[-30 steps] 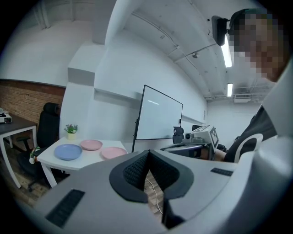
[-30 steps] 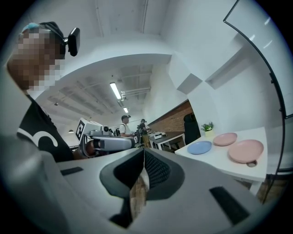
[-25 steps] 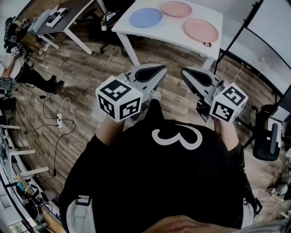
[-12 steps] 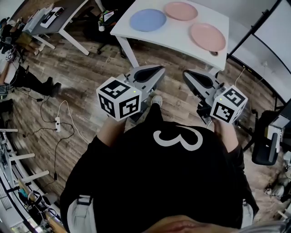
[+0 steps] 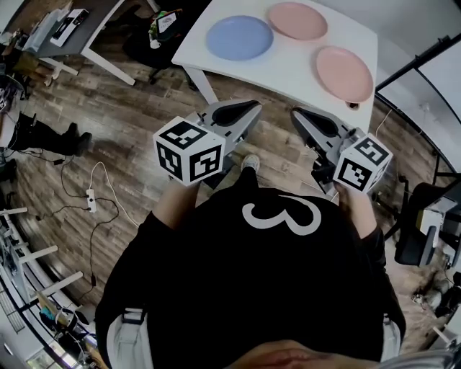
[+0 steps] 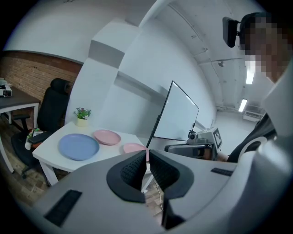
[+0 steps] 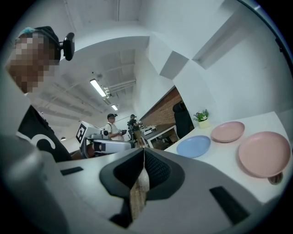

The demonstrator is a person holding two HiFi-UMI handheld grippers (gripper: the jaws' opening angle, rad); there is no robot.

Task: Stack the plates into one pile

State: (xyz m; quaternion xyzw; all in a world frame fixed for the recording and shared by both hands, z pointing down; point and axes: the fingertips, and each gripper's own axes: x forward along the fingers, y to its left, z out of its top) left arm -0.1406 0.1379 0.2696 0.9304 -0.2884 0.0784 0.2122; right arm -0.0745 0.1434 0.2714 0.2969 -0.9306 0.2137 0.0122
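The left tool (image 6: 147, 156) hides part of the rightmost pink plate (image 6: 132, 147).

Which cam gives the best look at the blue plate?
Head view: the blue plate shows whole, from above, nothing over it, on the white table. The left gripper view has it whole but at a flat angle; the right gripper view shows it smaller, also flat.

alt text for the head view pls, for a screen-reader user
Looking steeply down, a person in a black shirt holds the left gripper and right gripper, both shut and empty, short of a white table. On it lie a blue plate, a far pink plate and a near pink plate, all apart, unstacked.
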